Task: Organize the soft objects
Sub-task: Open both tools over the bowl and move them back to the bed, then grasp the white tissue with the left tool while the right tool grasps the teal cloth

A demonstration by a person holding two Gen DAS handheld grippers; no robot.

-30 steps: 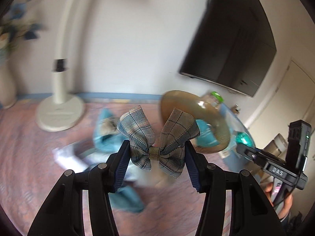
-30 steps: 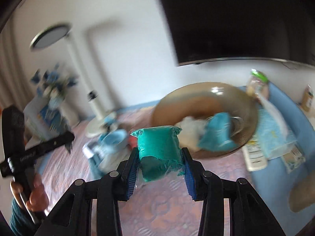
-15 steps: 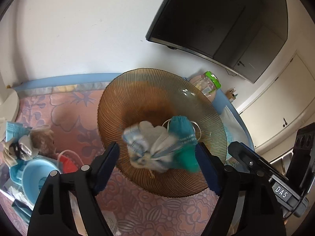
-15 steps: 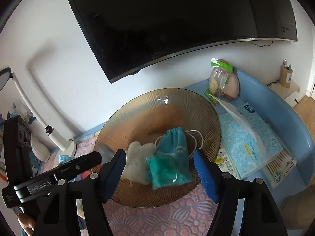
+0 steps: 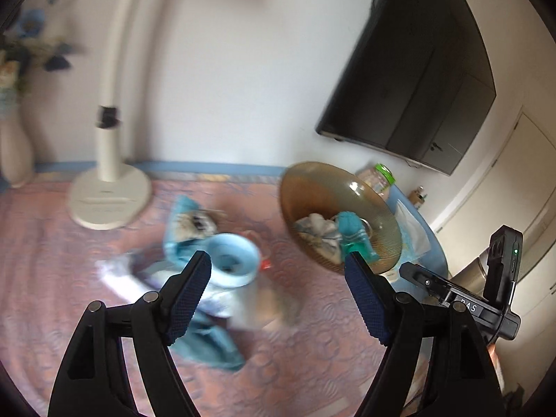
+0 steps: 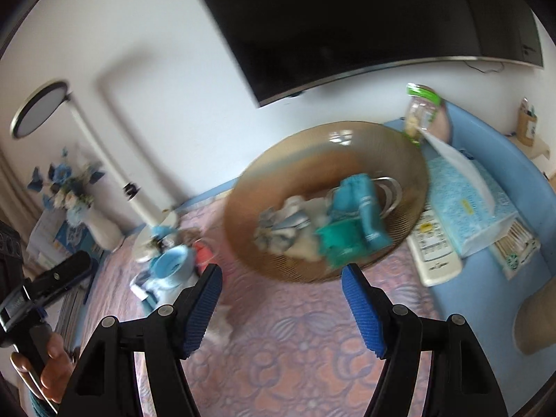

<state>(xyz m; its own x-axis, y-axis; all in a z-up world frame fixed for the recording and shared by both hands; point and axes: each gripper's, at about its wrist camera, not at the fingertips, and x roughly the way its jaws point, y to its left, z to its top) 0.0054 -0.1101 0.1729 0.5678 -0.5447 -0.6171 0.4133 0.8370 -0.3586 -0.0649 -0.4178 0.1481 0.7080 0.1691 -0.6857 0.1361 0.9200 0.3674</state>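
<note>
Several soft items [image 6: 333, 222] in amber bowl [image 6: 278, 160]

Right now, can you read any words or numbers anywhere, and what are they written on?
"DAS": white letters on the black handle of the right tongs, seen in the left wrist view; the first letter is unclear.
Tissue pack: yellow label, too blurred to read.
Remote control: button markings too small to read.
Green-lidded jar: label unreadable.
Nothing else can be read.

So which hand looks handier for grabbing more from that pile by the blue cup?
Probably the left: its gripper is open, empty, and points at the pile. The right gripper faces the bowl.
</note>
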